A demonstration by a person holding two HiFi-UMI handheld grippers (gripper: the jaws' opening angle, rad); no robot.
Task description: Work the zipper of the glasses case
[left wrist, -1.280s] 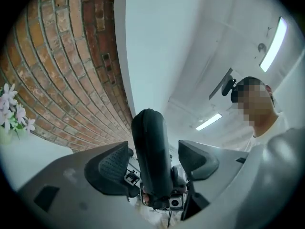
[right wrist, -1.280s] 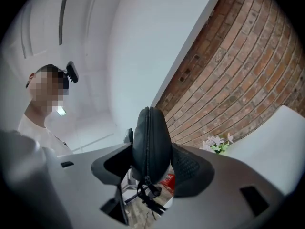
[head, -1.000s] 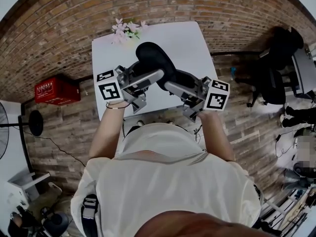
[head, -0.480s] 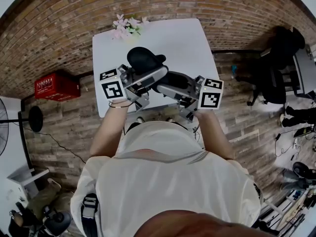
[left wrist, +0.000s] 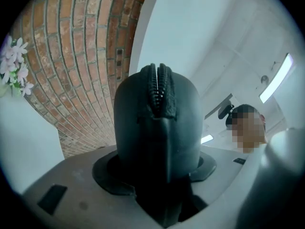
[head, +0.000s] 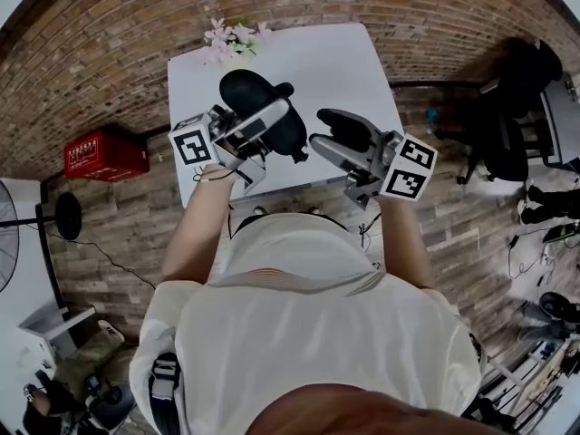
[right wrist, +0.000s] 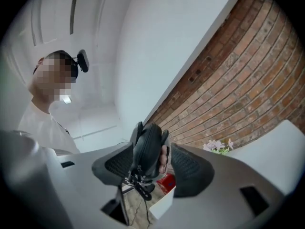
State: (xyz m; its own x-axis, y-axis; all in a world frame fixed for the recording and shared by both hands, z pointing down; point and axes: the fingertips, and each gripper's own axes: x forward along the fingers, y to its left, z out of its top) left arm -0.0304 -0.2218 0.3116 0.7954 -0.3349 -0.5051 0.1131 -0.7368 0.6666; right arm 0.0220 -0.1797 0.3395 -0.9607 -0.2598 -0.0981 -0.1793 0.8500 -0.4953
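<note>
We mark the white tabletop (head: 349, 66) with open surface beyond the glasses case (head: 254, 102) and to its right, out to the far and right edges. Flowers (head: 231, 42) sit beyond the case at the far-left corner. The left edge runs close to the case's left. The near edge runs just on the person's side of the case. On the floor, a red crate (head: 104, 159) is left of the case and well apart. A black chair (head: 507, 125) stands far to its right.

The case is held off the tabletop in the left hand-held gripper (left wrist: 156, 168). Its jaws have just been closing, with the case between them, and the pads now press both its sides in a wide grip. The case's end faces up and away, with the zipper (left wrist: 158, 87) running down its middle.

The right hand-held gripper (right wrist: 151, 166) is just right of the case. Its jaws stand apart at a middling width and the pads are not on the case. In the right gripper view we see the case's end through the gap, with the zipper pull (right wrist: 138, 182) dangling under it. In the head view a thin strip of white shows between the tips and the case.
</note>
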